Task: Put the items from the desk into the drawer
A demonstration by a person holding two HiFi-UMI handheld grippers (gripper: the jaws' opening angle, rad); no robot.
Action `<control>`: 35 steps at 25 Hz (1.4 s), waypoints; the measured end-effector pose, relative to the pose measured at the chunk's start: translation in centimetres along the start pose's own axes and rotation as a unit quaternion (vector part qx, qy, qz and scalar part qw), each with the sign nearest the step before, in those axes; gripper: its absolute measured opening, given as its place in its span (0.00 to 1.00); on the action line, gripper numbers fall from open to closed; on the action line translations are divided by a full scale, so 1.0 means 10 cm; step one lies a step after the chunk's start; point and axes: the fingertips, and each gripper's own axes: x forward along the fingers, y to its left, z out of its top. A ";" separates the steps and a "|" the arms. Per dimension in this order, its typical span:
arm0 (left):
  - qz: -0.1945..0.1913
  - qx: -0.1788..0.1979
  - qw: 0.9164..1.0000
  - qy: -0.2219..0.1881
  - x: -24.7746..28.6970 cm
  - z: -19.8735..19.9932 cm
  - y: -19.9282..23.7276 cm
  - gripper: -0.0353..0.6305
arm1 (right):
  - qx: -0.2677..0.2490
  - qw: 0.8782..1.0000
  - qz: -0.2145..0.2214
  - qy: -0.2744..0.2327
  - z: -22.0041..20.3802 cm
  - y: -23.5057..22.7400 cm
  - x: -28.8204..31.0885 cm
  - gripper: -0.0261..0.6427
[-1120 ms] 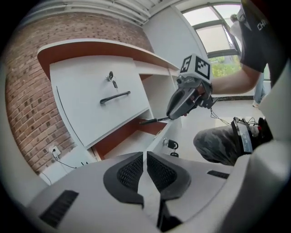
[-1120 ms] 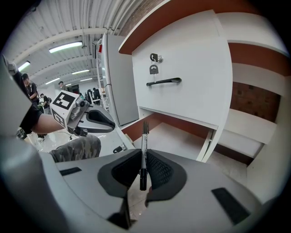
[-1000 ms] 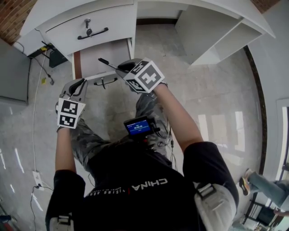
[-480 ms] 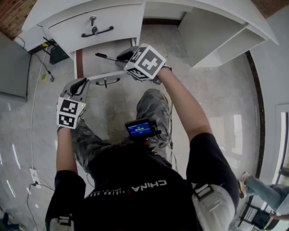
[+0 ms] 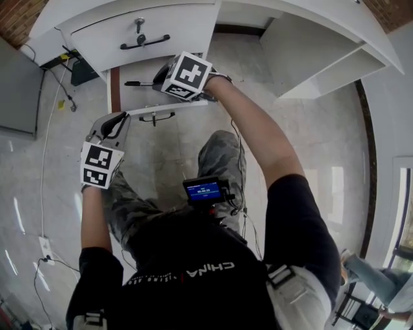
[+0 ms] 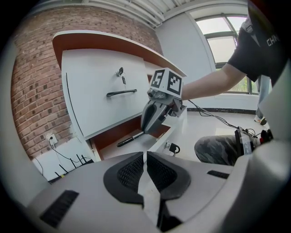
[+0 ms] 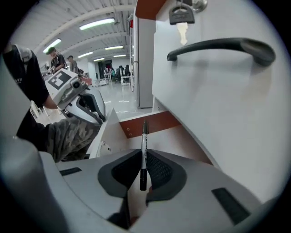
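Left gripper (image 5: pixel 108 124) is short of the open drawer (image 5: pixel 132 98), jaws together with nothing between them. Right gripper (image 5: pixel 160 77) is over the drawer, jaws clamped on a black pen (image 5: pixel 138 83). The pen sticks out ahead of the jaws above the drawer floor; contact cannot be told. Beyond, the upper drawer (image 5: pixel 174 29) is closed, with a black handle (image 5: pixel 145 42) and a key (image 5: pixel 139 24) in its lock.

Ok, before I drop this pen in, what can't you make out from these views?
Desk top: head view, cut off by the top edge, so any remaining items cannot be told.
Drawer floor: head view, partly covered by the right gripper and the upper drawer.
Pen print: right gripper view, too small to read.
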 end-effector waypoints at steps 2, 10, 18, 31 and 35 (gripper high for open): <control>0.001 0.003 1.000 0.001 0.01 0.00 0.01 0.10 | -0.019 1.000 -0.002 0.002 0.02 -0.03 0.06 0.11; 0.002 0.005 1.000 -0.001 0.01 -0.01 0.00 0.10 | -0.037 0.999 0.029 0.008 -0.23 0.04 0.27 0.11; -0.002 0.007 1.000 0.004 0.01 -0.03 -0.05 0.10 | -0.101 0.993 0.064 0.017 -0.28 0.28 0.28 0.11; -0.008 0.009 1.000 0.001 0.03 -0.01 -0.05 0.10 | -0.011 0.999 0.011 0.028 -0.30 -0.13 0.46 0.11; -0.009 0.012 1.000 0.001 0.02 -0.01 -0.04 0.10 | -0.005 0.999 0.004 0.031 -0.29 -0.16 0.55 0.11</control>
